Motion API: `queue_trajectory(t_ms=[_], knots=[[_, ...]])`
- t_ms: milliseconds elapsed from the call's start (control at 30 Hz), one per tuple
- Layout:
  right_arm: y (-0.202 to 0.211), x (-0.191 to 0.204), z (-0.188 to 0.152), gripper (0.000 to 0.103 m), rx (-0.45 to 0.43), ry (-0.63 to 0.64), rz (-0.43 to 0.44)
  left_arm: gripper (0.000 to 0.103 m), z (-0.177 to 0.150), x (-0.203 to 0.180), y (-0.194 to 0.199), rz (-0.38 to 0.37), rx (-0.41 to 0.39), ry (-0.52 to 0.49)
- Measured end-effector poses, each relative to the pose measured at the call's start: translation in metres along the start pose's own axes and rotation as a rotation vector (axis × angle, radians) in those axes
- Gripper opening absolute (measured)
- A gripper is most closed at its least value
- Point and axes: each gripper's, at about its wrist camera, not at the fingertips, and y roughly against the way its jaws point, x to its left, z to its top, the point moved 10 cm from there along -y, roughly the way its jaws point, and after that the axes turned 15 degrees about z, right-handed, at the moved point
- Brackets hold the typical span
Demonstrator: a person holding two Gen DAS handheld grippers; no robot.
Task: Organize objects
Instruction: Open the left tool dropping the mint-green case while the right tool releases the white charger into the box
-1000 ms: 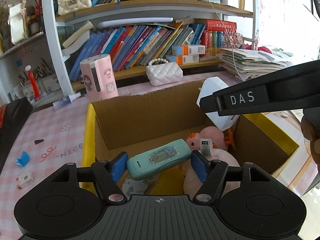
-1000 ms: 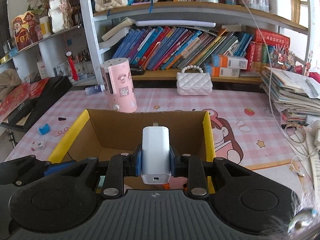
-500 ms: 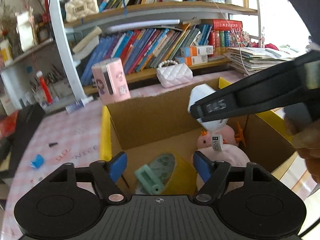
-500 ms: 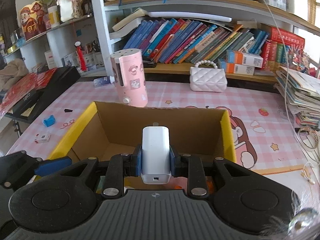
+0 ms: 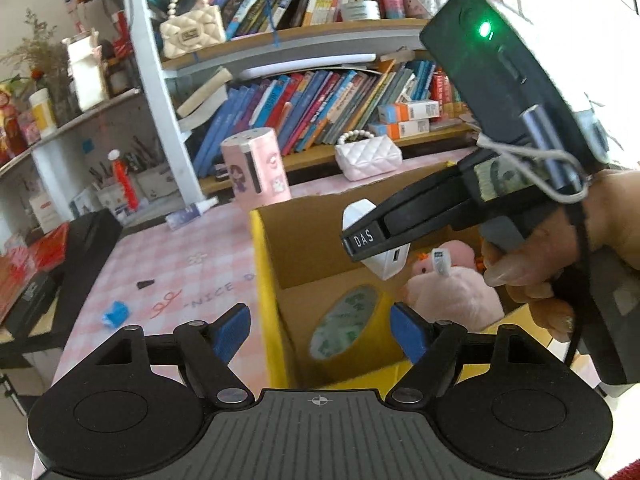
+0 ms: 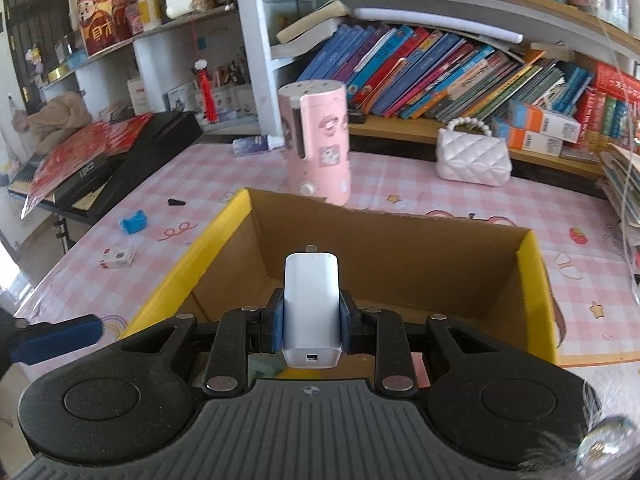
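An open cardboard box (image 5: 304, 240) with yellow flaps stands on the pink checked table. Inside it lie a blurred mint-green item (image 5: 344, 320) and a pink plush toy (image 5: 452, 284). My left gripper (image 5: 320, 332) hangs open and empty over the box's near left corner. A hand holds my right gripper (image 5: 376, 240) over the box from the right, shut on a white charger (image 5: 390, 258). In the right wrist view the charger (image 6: 310, 292) sits upright between the pads of the right gripper (image 6: 311, 320), above the box (image 6: 400, 256). One blue pad of the left gripper (image 6: 56, 338) shows at lower left.
A pink cylinder (image 6: 316, 140) and a white quilted purse (image 6: 472, 156) stand behind the box, before a full bookshelf. A blue clip (image 6: 134, 222) and a small white carton (image 6: 118, 258) lie on the table to the left. A black case (image 6: 120, 160) lies at the far left.
My left gripper opened and let go of the mint-green item, which dropped into the box; the gripper then drew back to the left. My right gripper moved in over the box with the charger.
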Motion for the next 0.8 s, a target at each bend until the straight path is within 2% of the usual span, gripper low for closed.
queue_trajectory(t_ms=[267, 467, 667, 800], knots=[[-0.016, 0.011, -0.008, 0.024, 0.070, 0.047, 0.008, 0.079, -0.011, 0.024, 0.012, 0.044, 0.024, 0.047], [-0.026, 0.008, -0.014, 0.025, 0.117, 0.072, -0.028, 0.082, -0.018, 0.036, 0.019, 0.055, 0.039, 0.083], [-0.021, 0.004, -0.020, 0.026, 0.115, 0.060, -0.069, 0.084, -0.030, 0.056, 0.024, 0.078, 0.063, 0.148], [-0.004, 0.009, -0.021, 0.029, 0.066, 0.034, -0.093, 0.086, -0.034, 0.070, 0.033, 0.086, 0.052, 0.181]])
